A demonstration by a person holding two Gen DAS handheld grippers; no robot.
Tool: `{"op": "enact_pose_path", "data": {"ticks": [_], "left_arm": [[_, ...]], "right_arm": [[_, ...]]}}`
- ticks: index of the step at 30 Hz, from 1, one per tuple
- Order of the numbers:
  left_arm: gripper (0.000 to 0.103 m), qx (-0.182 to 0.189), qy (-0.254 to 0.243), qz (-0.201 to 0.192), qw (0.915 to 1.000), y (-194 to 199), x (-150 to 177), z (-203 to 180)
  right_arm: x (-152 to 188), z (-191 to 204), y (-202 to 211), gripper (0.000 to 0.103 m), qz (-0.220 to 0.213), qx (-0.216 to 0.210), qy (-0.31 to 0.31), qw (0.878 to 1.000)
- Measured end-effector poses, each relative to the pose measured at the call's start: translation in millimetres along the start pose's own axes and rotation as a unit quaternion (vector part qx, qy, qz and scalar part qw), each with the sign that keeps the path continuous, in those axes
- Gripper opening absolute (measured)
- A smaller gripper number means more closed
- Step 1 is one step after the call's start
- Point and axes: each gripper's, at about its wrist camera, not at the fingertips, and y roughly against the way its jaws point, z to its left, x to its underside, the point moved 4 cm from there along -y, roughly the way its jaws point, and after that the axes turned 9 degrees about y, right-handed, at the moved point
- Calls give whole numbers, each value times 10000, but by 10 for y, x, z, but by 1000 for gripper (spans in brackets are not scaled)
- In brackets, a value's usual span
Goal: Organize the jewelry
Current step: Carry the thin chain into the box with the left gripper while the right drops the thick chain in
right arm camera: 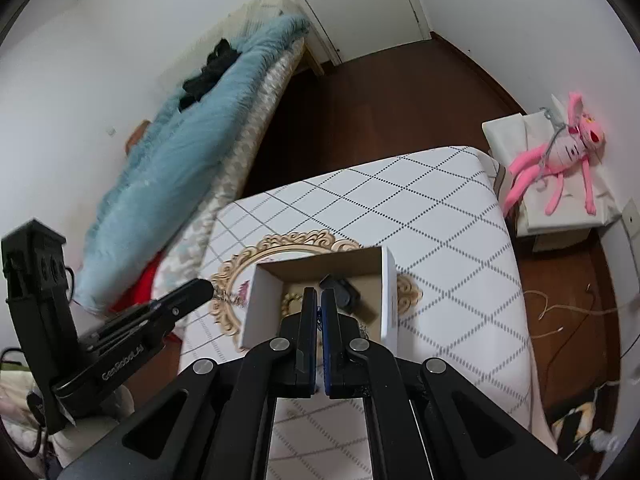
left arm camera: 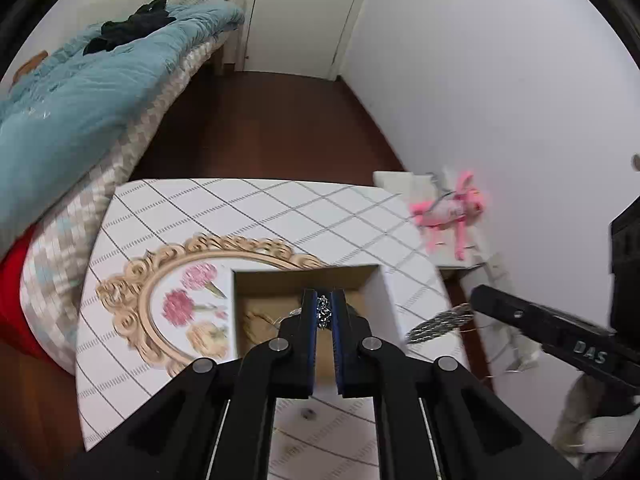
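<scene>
My left gripper is shut on a silver ornate jewelry piece and holds it over an open cardboard box on the table. A pale bead bracelet lies in the box. My right gripper is shut on a thin chain above the same box. In the left wrist view the right gripper sits to the right of the box with a silver leaf-shaped pendant hanging at its tip. A dark object and a bracelet lie in the box.
An ornate gold-framed tray with painted flowers lies on the white diamond-pattern table beside the box. A bed with a blue quilt stands to the left. A pink plush toy lies on a white stand at the right.
</scene>
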Motion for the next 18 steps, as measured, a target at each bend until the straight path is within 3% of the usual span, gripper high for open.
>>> {"op": "enact_pose_path", "data": {"ticks": [6,11,12,14,15,16,18], "left_arm": [[5,-204,-7,425,9989,-480,-149,148],[9,-717,133,767,9944,-791,-225,287],[15,-824,148,810,9932,-826,-229,310],[36,-1099,171,856,9901,-874,-220,362],[55,-1169,191,841,9894,-878,-225,381],[67,-1215,214,783,9893,-865,-213,405],[69,-1313,255,670,9887,-830,-191,454]], "right_arm": [[-194,-86,-533,2,496,337,136,9981],[-227,-192,-942,3,1051,605,268,9923],[-205,-219,-1020,3,1238,632,259,9900],[-170,-276,-1088,3,1382,658,209,9880],[-154,-293,-1099,6,1401,674,212,9876],[-136,-313,-1104,8,1415,707,205,9872],[-101,-339,-1082,26,1391,820,250,9866]]}}
